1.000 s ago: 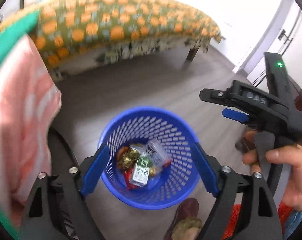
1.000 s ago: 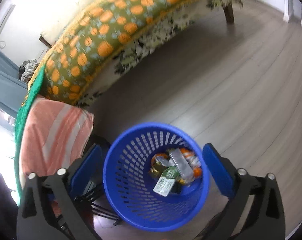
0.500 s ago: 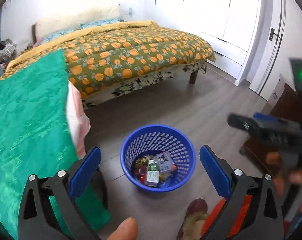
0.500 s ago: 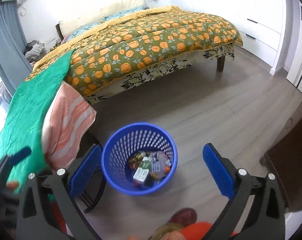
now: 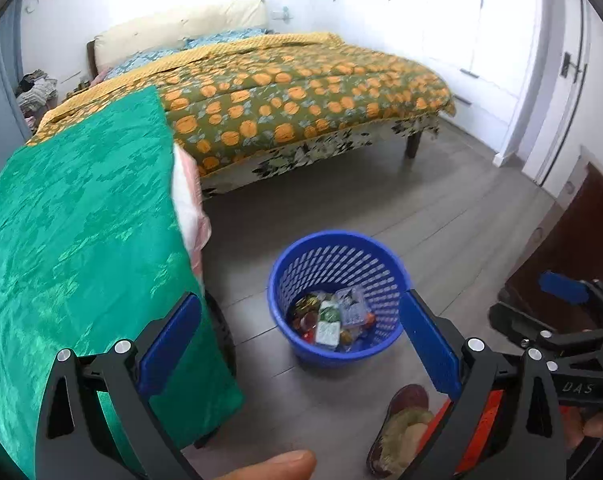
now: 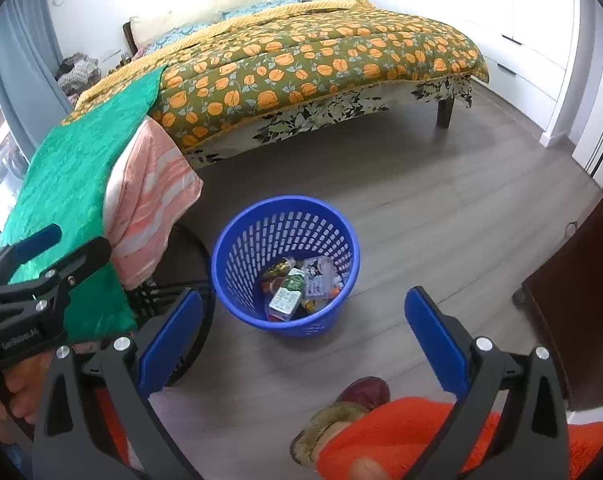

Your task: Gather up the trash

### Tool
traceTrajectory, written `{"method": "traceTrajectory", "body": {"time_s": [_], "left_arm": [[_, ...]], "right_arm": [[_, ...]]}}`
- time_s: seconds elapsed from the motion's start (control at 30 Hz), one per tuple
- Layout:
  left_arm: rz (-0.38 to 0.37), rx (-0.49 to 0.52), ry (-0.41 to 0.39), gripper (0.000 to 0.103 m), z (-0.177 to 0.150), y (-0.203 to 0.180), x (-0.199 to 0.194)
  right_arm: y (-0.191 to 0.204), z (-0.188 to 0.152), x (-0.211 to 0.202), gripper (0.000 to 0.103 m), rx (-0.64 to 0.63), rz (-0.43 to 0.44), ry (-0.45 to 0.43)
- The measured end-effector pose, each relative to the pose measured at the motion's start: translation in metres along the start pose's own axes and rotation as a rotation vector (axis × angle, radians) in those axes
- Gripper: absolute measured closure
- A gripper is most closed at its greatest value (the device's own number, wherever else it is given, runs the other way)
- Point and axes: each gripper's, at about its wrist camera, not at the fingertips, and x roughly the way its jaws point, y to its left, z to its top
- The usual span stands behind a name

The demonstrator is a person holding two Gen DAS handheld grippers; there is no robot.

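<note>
A blue perforated basket point(image 5: 337, 256) stands on the grey wood floor, also in the right wrist view point(image 6: 285, 220). Inside lies trash point(image 5: 333, 316): a green-white carton point(image 6: 286, 298), a clear wrapper and small orange and gold pieces. My left gripper point(image 5: 299, 344) is open and empty, high above the basket and nearer than it. My right gripper point(image 6: 303, 338) is open and empty, also high above the basket. The right gripper shows at the right edge of the left wrist view point(image 5: 557, 320); the left one shows at the left edge of the right wrist view point(image 6: 41, 272).
A bed with an orange-flowered quilt point(image 5: 301, 92) fills the back. A green cloth point(image 5: 73, 240) over a pink striped one point(image 6: 153, 184) covers a black-framed stand left of the basket. Dark wooden furniture point(image 5: 573, 248) stands at right. The person's slippered foot point(image 5: 401, 428) is near the basket.
Both grippers have risen and drawn back from the basket, which now looks smaller and farther below. The room has come into view. Both stayed open and empty.
</note>
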Motion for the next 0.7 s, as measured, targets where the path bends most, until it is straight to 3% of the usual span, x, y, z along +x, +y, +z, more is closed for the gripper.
{"method": "traceTrajectory", "body": {"time_s": [0.13, 0.33, 0.7], "left_arm": [[0.019, -0.017, 0.021, 0.005, -0.004, 0.005, 0.004], [-0.010, -0.037, 0.083, 0.005, -0.008, 0.009, 0.015], [0.001, -0.040, 0.114, 0.005, -0.012, 0.011, 0.020]], "right_arm": [[0.002, -0.002, 0.003, 0.005, -0.009, -0.013, 0.006], [0.008, -0.004, 0.005, 0.005, -0.043, -0.029, 0.013], [0.010, -0.005, 0.008, 0.005, -0.053, -0.024, 0.034]]}}
